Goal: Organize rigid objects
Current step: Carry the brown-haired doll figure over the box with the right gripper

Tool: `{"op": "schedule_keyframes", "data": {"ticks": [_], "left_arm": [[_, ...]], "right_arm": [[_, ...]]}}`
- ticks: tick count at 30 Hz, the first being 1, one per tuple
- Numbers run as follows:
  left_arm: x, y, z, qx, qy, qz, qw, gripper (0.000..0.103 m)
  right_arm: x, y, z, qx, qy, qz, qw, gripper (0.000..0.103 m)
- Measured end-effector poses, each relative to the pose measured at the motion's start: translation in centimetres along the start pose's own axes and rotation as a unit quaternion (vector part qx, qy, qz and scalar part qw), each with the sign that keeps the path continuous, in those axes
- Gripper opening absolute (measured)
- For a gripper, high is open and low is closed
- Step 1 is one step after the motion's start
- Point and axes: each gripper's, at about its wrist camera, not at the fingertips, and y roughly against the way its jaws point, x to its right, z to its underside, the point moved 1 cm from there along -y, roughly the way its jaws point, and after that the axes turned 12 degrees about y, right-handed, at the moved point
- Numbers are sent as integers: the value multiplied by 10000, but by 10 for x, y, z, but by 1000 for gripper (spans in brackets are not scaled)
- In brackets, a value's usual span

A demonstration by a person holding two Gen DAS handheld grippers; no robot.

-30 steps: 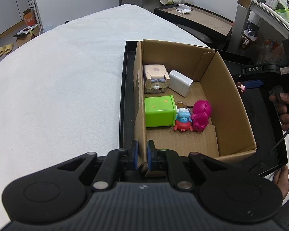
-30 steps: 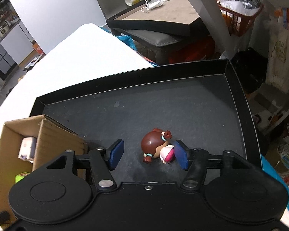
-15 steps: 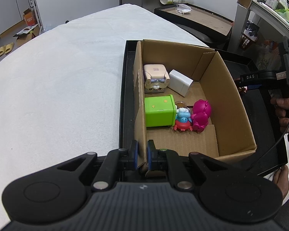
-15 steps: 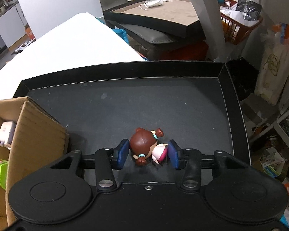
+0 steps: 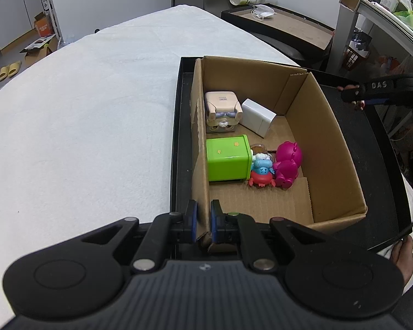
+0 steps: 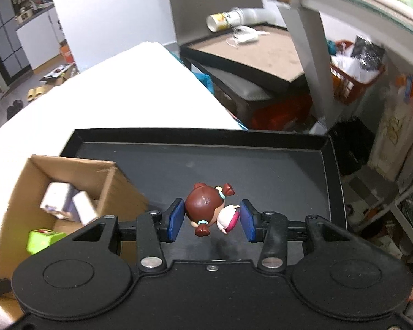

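Left gripper (image 5: 204, 224) fingers (image 5: 192, 221) clamped

Cardboard box (image 5: 325, 148) near floor lies open; toys (image 5: 272, 162) crowd its far half.

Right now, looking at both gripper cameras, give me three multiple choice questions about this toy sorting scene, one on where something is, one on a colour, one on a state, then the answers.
1. Where is the green block?
A. inside the cardboard box
B. on the white cloth
C. on the bare floor of the black tray

2. What colour is the hair of the doll between the right gripper's fingers?
A. yellow
B. brown
C. blue

3. What is the left gripper doing?
A. hanging open over the cloth
B. holding the pink figure
C. pinching the box's near wall

Answers:
1 A, it sits on the box floor beside the small blue and red figure.
2 B, a brown head with two buns.
3 C, both blue pads clamp the cardboard edge.
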Motion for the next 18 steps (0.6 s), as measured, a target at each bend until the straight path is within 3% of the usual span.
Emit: {"op": "schedule_keyframes", "data": {"ticks": [18], "left_arm": [[0, -1, 0, -5, 13, 5, 10000, 9]], "right_arm": [[-46, 52, -23, 639, 481, -381, 9961, 43]]}}
